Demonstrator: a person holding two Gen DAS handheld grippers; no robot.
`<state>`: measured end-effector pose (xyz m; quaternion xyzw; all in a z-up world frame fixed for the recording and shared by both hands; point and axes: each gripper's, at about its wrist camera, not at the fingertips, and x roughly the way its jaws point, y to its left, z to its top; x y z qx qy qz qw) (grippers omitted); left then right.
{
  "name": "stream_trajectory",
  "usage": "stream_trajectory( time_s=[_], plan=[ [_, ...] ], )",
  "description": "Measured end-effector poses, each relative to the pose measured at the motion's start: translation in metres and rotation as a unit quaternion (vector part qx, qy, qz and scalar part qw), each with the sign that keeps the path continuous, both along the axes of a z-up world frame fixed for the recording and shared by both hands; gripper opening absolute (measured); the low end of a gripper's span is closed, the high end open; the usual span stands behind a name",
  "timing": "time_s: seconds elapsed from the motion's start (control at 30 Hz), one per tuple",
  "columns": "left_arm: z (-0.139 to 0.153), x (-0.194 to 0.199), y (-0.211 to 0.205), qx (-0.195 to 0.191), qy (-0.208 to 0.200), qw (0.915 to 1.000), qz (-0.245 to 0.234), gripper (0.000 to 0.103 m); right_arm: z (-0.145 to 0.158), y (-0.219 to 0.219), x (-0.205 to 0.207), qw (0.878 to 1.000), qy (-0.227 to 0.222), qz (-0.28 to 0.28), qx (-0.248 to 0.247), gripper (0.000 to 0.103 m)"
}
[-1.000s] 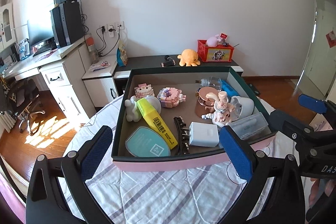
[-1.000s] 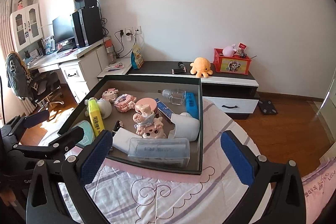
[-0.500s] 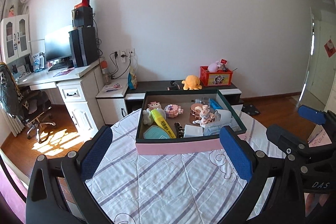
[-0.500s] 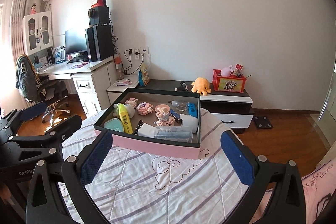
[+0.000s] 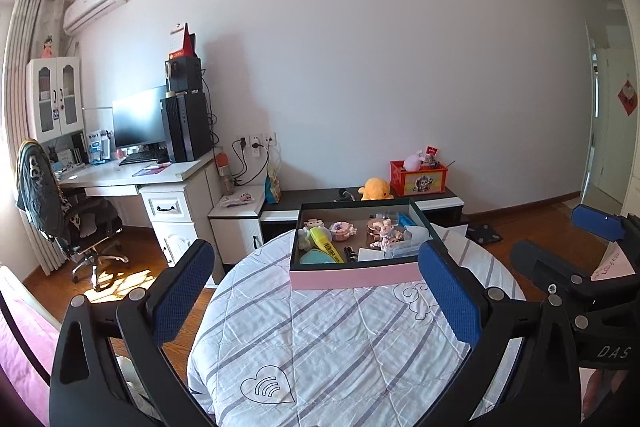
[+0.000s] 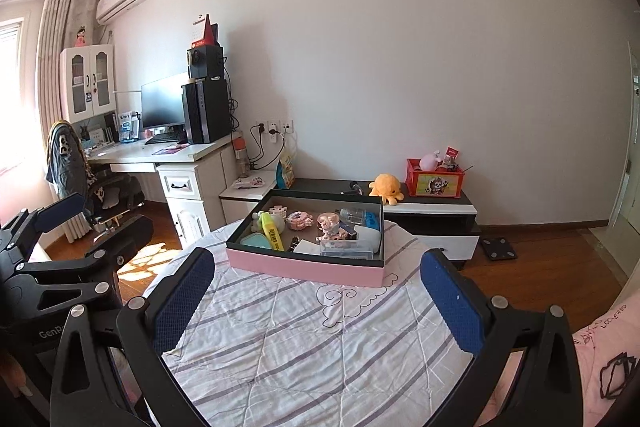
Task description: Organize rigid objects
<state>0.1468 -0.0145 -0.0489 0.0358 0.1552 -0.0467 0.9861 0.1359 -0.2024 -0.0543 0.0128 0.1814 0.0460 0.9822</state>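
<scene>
Rigid objects fill a shallow box (image 5: 356,277) with pink outer walls and a dark rim, set at the far side of a round bench (image 5: 320,347) under a striped quilted cloth. Most items are too small to identify; a yellow highlighter (image 6: 272,235), a clear plastic case (image 6: 346,249) and a small rabbit figurine (image 5: 386,233) can be made out. The left gripper (image 5: 320,299) and right gripper (image 6: 316,307) hover near, jaws spread wide and empty, blue textured pads facing inward, bodies cut off below.
</scene>
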Motion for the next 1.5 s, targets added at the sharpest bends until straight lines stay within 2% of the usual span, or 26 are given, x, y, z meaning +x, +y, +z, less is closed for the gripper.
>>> stream_trajectory(
  time_s=[0.2,0.4,0.73,1.0,1.5],
  plan=[
    [0.015,-0.039,0.002,0.009,-0.026,0.9996,0.007,0.103,0.016,0.003,-0.037,1.0,-0.024,-0.003,0.003,0.103],
    [0.033,-0.076,0.012,-0.004,-0.06,0.9981,0.012,0.103,0.037,0.01,-0.072,0.998,-0.056,0.001,-0.002,0.103],
    [0.07,-0.111,0.019,-0.011,-0.105,0.9942,0.017,0.103,0.076,0.024,-0.111,0.994,-0.106,0.003,-0.016,0.103],
    [0.088,-0.124,0.018,-0.006,-0.148,0.9887,0.022,0.103,0.098,0.03,-0.129,0.989,-0.146,-0.006,-0.024,0.103],
    [0.089,-0.125,0.018,-0.01,-0.162,0.9867,0.014,0.103,0.101,0.026,-0.131,0.987,-0.16,-0.015,-0.016,0.103]
  ],
)
